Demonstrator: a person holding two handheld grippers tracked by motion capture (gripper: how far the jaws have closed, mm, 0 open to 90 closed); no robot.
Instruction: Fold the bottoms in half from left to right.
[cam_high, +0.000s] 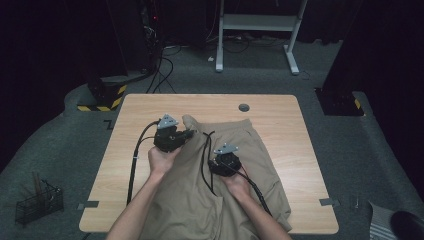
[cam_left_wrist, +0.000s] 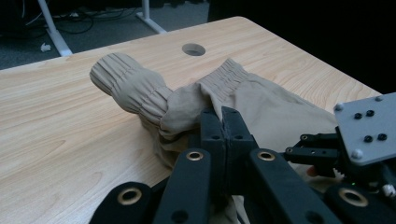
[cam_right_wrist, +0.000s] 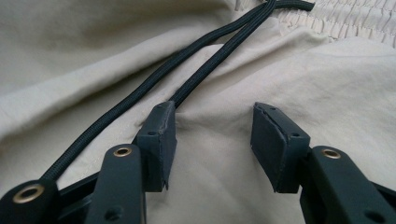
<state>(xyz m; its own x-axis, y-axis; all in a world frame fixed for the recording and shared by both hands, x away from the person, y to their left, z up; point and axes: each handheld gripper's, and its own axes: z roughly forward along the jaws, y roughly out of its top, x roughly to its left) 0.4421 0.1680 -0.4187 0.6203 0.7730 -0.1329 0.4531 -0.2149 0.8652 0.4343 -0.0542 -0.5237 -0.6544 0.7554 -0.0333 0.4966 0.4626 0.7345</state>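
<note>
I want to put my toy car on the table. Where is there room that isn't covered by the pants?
The table is bare along its far edge around the round hole, down its left side beside the left gripper, and in a strip at the right edge. The middle and near edge are crowded: the tan pants, both forearms and the right gripper.

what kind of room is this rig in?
Probably a lab or recording space: dark curtained surroundings, grey carpet, a hazard-striped stand base, loose floor cables and a wooden table with a cable hole.
</note>
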